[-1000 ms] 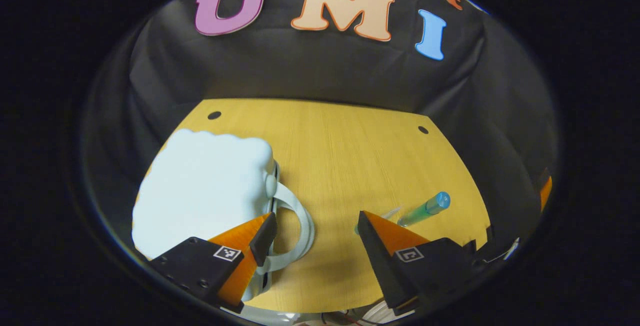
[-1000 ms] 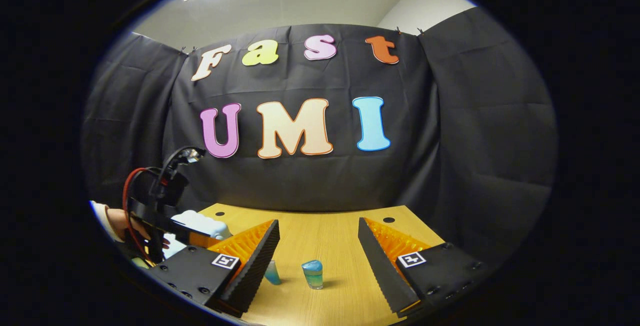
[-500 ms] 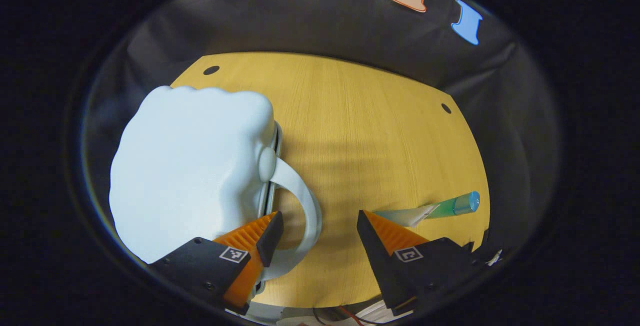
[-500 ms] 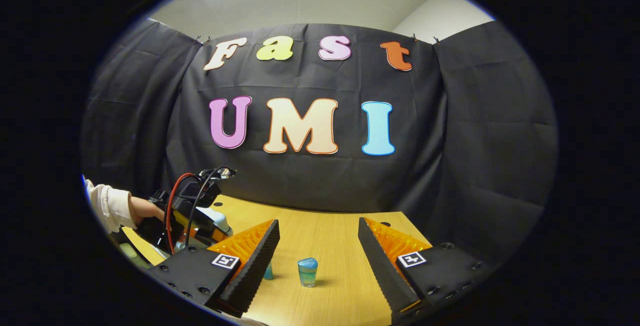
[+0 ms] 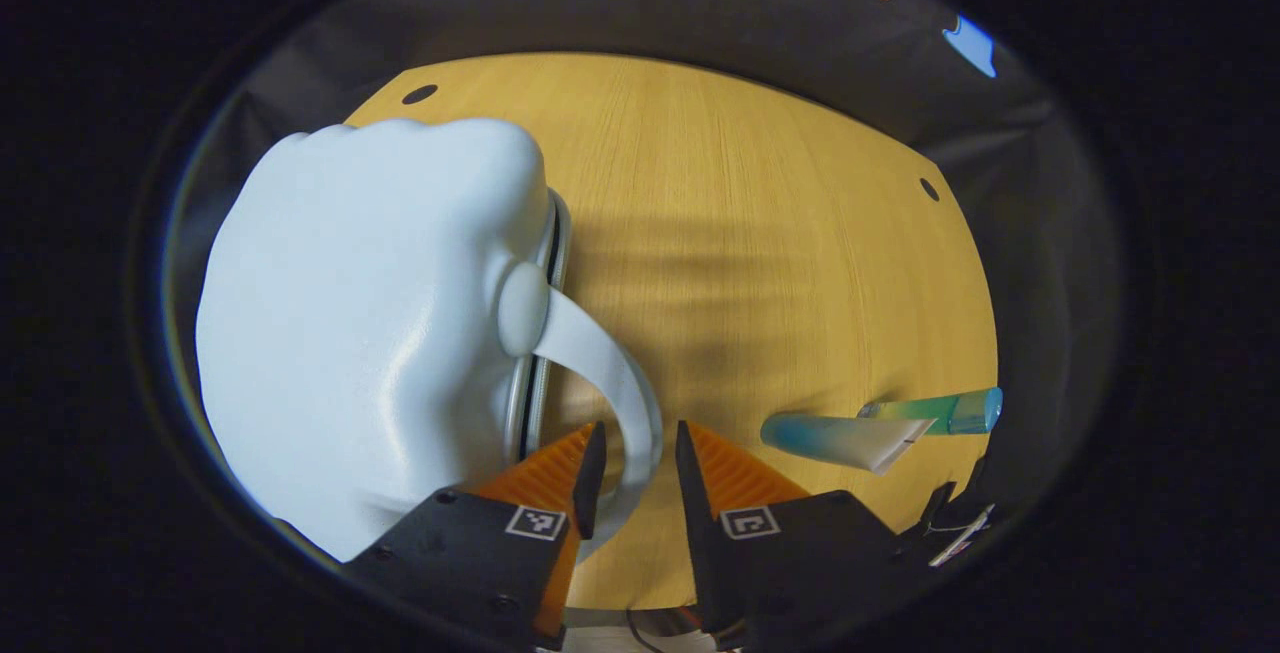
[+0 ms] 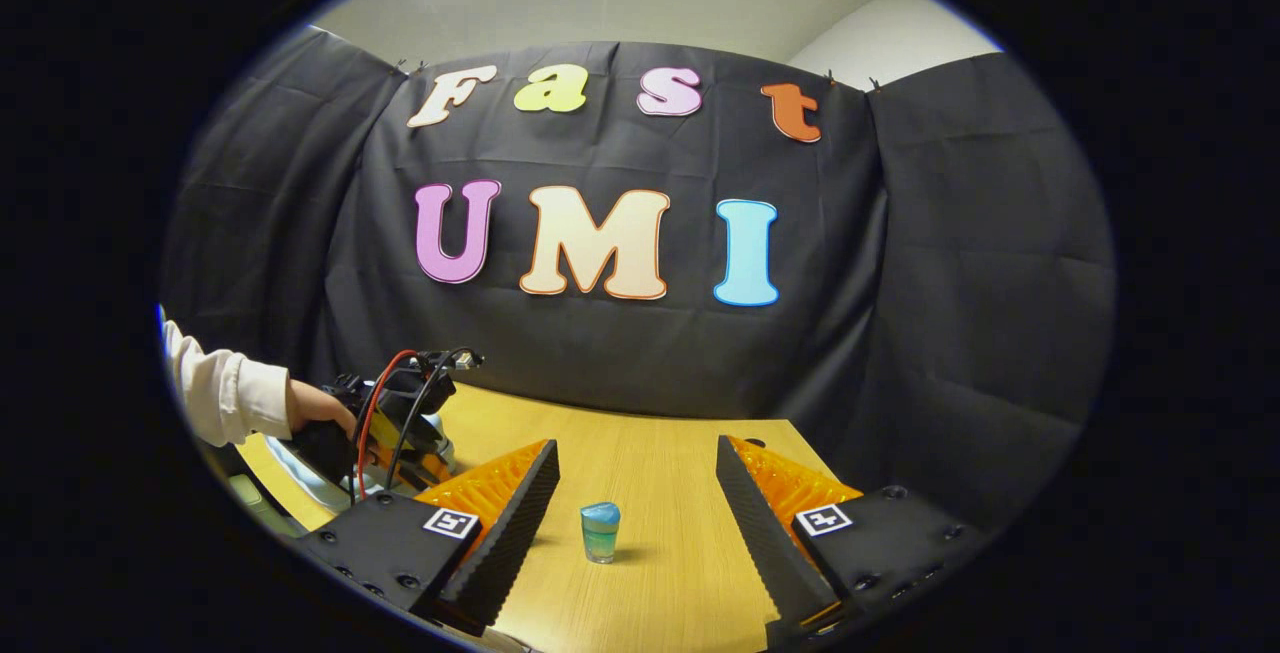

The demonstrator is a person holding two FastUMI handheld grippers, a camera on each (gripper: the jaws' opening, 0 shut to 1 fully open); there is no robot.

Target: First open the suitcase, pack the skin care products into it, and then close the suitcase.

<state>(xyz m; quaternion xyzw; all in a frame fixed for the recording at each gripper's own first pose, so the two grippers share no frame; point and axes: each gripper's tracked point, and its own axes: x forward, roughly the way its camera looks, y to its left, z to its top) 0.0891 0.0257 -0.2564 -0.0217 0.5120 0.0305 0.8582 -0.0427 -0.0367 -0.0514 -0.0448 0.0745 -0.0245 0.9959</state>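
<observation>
Left tongs [image 5: 632,458] nearly closed around the pale-blue suitcase's [image 5: 360,333] arched handle [image 5: 610,383] at lower centre; right tongs [image 6: 637,493] wide apart, idle over the counter [image 6: 660,573].

Pale-blue suitcase [image 5: 360,313], wood-grain yellow table [image 5: 760,223]

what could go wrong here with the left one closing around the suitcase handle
The left hand-held gripper has its fingers on either side of the thin suitcase handle, which may slip out when pulled. Lifting by the handle may drag the whole suitcase instead of opening it. The tube and the bottle lie close by and could be knocked.
</observation>
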